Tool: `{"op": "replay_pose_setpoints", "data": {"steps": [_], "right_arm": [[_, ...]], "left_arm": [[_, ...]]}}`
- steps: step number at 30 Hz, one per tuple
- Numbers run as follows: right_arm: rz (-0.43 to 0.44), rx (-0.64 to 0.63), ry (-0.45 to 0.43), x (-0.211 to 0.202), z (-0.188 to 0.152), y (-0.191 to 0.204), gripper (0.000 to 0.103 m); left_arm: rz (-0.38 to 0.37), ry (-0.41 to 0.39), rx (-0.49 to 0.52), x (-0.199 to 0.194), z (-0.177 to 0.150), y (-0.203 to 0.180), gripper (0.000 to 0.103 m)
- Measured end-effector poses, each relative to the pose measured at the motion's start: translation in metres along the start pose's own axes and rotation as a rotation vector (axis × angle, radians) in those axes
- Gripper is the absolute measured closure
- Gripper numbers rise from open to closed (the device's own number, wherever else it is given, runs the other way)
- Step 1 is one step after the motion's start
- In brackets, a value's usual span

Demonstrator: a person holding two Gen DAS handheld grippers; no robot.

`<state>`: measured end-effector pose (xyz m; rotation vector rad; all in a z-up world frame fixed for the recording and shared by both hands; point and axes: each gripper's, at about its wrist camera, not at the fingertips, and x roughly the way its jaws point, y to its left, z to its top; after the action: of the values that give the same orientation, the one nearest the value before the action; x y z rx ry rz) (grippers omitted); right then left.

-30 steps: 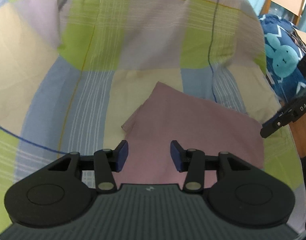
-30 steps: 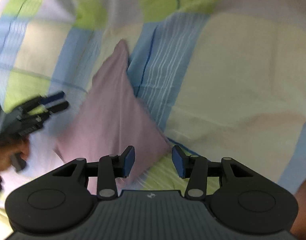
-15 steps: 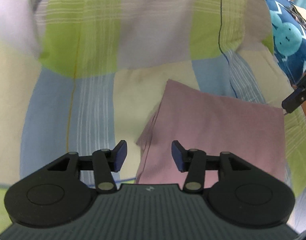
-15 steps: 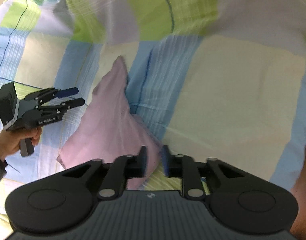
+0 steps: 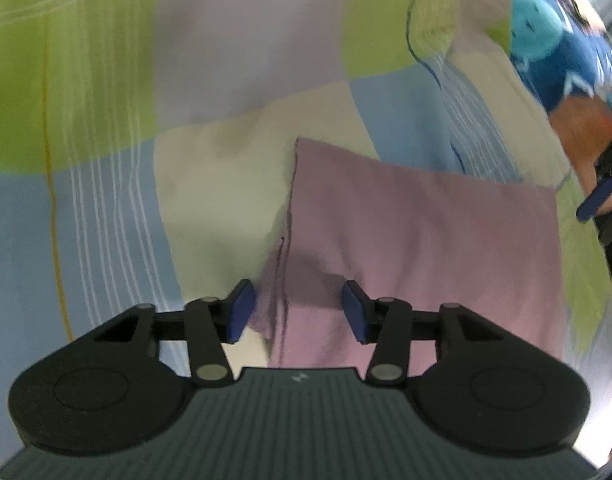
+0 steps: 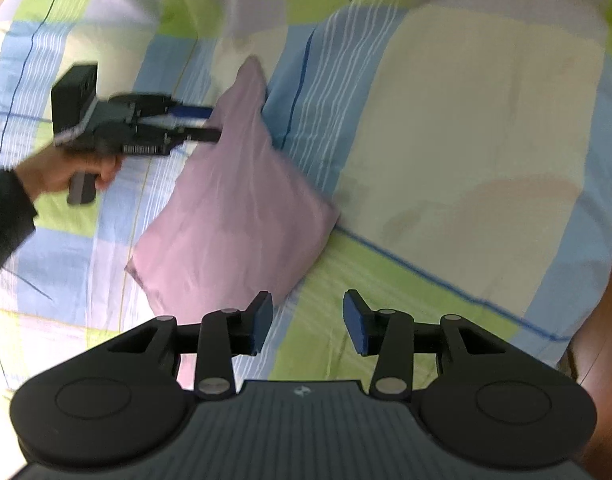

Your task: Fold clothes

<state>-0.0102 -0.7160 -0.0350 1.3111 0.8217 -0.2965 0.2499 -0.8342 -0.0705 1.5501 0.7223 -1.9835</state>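
Item one, your left gripper (image 5: 294,312): you are pointing it steeply down over the near left edge of the folded pink cloth (image 5: 417,236). Its jaws are closing, with the layered edge of the cloth lying between the blue pads (image 5: 240,312), yet the pads are not pressing on the fabric, so nothing is being gripped. From the right wrist camera, the same gripper (image 6: 204,122) is showing at far left, blurred, its fingertips reaching the upper left edge of the pink cloth (image 6: 234,208); whether they are touching it there cannot be told.

Item two, your right gripper (image 6: 307,322): its jaws are opening and standing apart with only bedding between them. The nearest corner of the pink cloth is lying just ahead of, and to the left of, its left pad (image 6: 262,320); the pad is not touching it as far as can be told. In the left wrist camera, one blue fingertip of this gripper (image 5: 595,200) is showing at the right edge, just beyond the cloth's far right corner.

Item three, the pink cloth: it is lying folded into a rough rectangle, flat on the checked bedsheet (image 6: 465,120), which is patterned in green, blue, cream and lilac.

Item four, your left hand (image 6: 66,172): it is wrapping the handle of the left gripper, a dark sleeve (image 6: 6,216) covering the wrist.

Item five, a blue fabric with pale cartoon figures (image 5: 545,36): it is lying well beyond the left gripper, ahead and to its right.
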Motion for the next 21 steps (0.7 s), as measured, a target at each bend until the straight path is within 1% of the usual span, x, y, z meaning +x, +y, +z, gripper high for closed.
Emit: {"op": "replay_pose_setpoints", "data": {"steps": [2,5,8,10,12,13,17,19,21], "right_arm": [[0.001,-0.005,0.007,0.004,-0.003,0.001,0.059],[0.004,0.005,0.004,0.006,-0.006,0.0,0.059],[0.01,0.012,0.008,0.01,-0.008,0.001,0.059],[0.02,0.019,0.01,0.012,-0.011,0.003,0.059],[0.032,0.037,0.004,0.014,-0.012,0.003,0.059],[0.035,0.056,-0.009,0.017,-0.012,0.003,0.058],[0.032,0.136,-0.075,0.027,-0.012,0.001,0.053],[0.036,0.15,-0.106,0.031,-0.013,0.001,0.053],[0.061,0.158,-0.122,0.038,-0.015,0.001,0.053]], "left_arm": [[0.012,0.011,0.055,-0.001,0.003,0.001,0.067],[0.0,0.029,0.106,0.001,0.006,0.0,0.066],[-0.011,0.051,0.111,0.002,0.008,-0.001,0.064],[-0.023,0.065,0.101,0.002,0.01,0.0,0.073],[-0.04,0.069,0.088,0.0,0.012,0.002,0.097],[-0.049,0.069,0.083,-0.001,0.012,0.002,0.099],[-0.034,0.057,0.095,-0.002,0.01,0.0,0.1],[-0.026,0.043,0.09,-0.004,0.008,0.0,0.1],[-0.025,0.028,0.072,-0.005,0.005,0.002,0.1]]}}
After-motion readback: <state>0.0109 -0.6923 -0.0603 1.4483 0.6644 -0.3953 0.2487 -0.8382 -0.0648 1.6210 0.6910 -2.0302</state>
